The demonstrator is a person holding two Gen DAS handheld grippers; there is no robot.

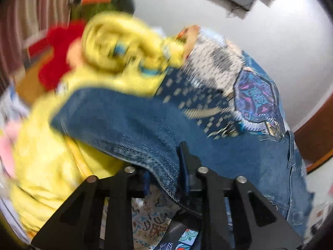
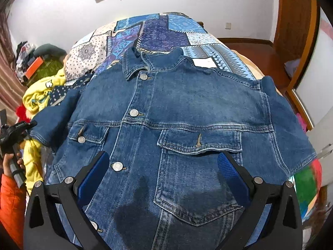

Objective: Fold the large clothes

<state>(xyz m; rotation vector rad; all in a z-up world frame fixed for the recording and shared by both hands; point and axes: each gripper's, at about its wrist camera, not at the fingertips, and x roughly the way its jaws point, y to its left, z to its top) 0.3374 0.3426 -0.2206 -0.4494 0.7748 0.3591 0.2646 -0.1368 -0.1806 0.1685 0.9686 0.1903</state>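
Denim jacket (image 2: 177,125) lies front-up on the bed (image 2: 158,31), collar toward frame top. Left tongs (image 1: 166,175) pinch its sleeve edge at frame left; right tongs (image 2: 164,175) hover spread over the lower front.

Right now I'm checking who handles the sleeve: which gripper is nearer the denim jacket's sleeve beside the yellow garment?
Left. The left gripper is shut on that sleeve's edge. The right gripper hangs open over the jacket's front by the chest pocket, away from it.
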